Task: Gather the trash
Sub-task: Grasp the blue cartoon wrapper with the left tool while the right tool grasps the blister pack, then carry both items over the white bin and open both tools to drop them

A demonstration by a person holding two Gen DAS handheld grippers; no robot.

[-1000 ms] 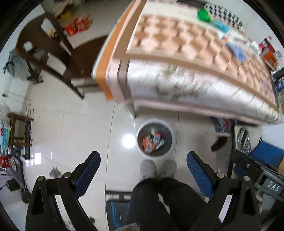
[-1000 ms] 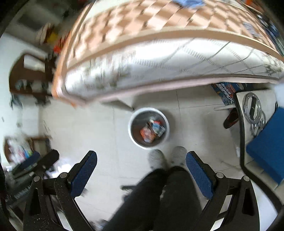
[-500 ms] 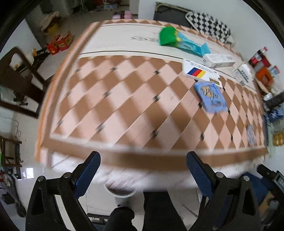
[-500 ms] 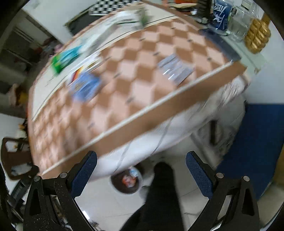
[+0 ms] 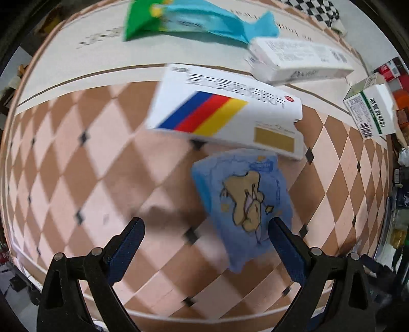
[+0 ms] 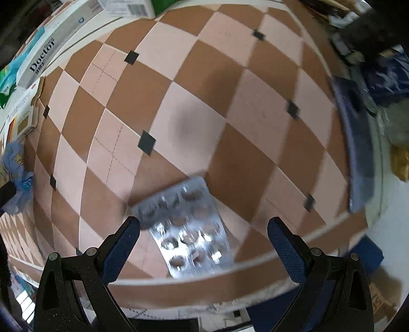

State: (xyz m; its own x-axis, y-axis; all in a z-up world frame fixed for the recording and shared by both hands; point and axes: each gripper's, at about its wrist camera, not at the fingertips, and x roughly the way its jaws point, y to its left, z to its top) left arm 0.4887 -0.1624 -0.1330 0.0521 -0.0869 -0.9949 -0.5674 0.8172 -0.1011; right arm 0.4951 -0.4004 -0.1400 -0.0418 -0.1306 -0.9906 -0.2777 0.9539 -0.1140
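Currently both grippers are hovering over the checkered table [image 5: 84, 163], jaws spread wide, gripping nothing. Left gripper [image 5: 205, 229] is facing a soft blue wrapper [image 5: 242, 201]: light, crushable, pinch anywhere. Only the right wrist view is showing the stiff, slippery blister pack [image 6: 189, 232] near the right gripper [image 6: 203, 228]; edge grasp advisable.

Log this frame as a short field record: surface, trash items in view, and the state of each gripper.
surface: checkered tablecloth
left gripper: open, empty, above the blue cartoon packet
right gripper: open, empty, over the silver blister pack
blister pack position: near the table's front edge
other trash: striped white box, long white box, green-and-teal wrapper, small green-striped box
image quality: motion blur
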